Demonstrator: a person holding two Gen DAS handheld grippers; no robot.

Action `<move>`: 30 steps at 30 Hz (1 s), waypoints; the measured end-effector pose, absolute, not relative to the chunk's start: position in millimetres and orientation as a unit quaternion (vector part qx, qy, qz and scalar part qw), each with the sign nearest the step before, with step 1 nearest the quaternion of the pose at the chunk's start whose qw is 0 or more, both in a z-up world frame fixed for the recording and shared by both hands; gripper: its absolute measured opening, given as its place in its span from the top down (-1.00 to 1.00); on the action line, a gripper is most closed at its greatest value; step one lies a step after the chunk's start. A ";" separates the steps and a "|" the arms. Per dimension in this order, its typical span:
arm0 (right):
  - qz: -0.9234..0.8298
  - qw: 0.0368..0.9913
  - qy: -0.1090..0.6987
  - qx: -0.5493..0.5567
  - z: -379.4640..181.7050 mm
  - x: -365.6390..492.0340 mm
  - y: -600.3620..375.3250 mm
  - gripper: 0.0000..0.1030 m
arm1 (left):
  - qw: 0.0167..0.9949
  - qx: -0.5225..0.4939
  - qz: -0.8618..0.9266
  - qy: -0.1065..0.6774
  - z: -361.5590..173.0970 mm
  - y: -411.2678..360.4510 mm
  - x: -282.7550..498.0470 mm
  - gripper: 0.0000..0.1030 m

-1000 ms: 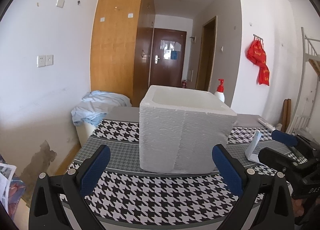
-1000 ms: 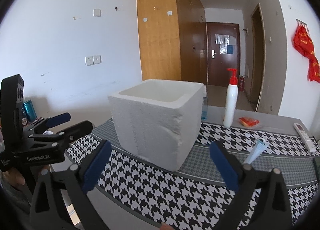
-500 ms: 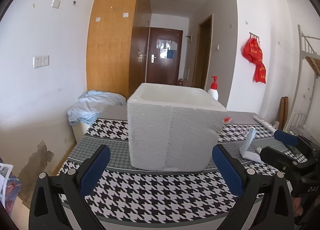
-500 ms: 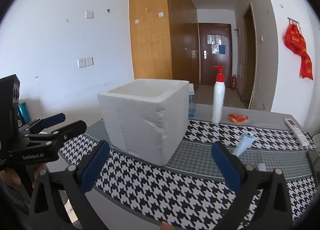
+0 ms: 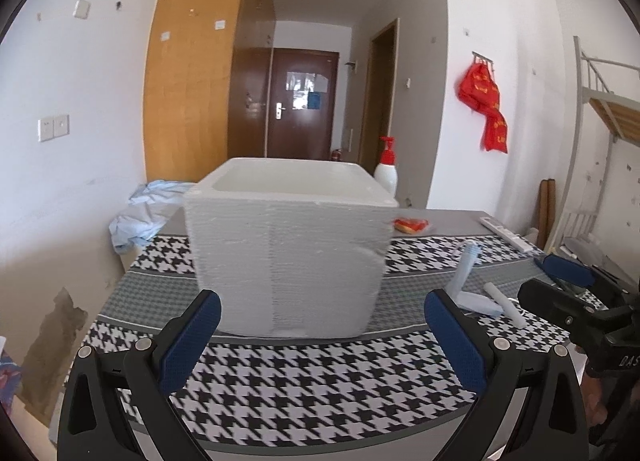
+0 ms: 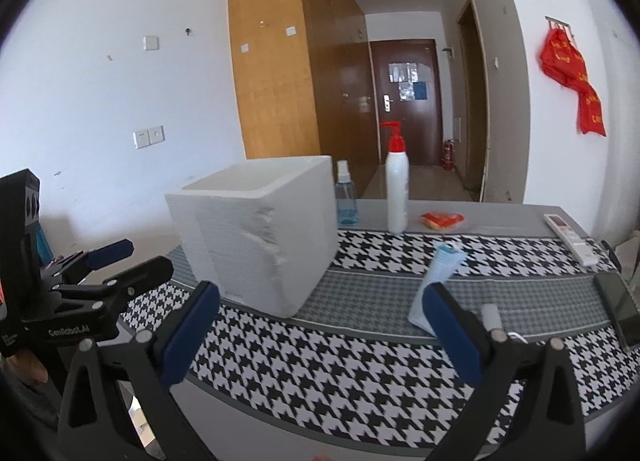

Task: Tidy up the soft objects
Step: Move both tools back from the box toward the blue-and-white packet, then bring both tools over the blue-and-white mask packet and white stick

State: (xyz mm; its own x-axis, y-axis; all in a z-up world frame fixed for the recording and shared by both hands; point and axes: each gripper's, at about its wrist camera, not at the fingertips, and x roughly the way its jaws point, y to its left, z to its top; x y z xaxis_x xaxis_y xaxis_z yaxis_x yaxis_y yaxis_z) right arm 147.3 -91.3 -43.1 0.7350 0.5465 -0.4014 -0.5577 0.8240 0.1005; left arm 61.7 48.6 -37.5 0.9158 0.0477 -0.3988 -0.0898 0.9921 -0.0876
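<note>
Beyond each wide-spread, empty hand-held gripper [image 5: 322, 337] [image 6: 320, 321] stands the foam box [image 5: 288, 249].

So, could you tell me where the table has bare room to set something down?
The near strip of houndstooth cloth in front of the foam box is bare. So is the grey band between box and toothpaste tube. The right end is crowded: remote, phone, small white tube.

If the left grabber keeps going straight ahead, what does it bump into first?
Most likely the white foam box. It stands on the houndstooth tablecloth right in front of the open left gripper, filling the space between its blue fingers. Nothing else shows in between, though the depth is hard to judge.
</note>
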 end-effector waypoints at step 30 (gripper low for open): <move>0.227 0.951 0.210 0.009 -46.1 142.0 -151.5 -0.99 | 0.977 -0.031 -0.046 0.207 -35.2 -9.1 83.8 -0.98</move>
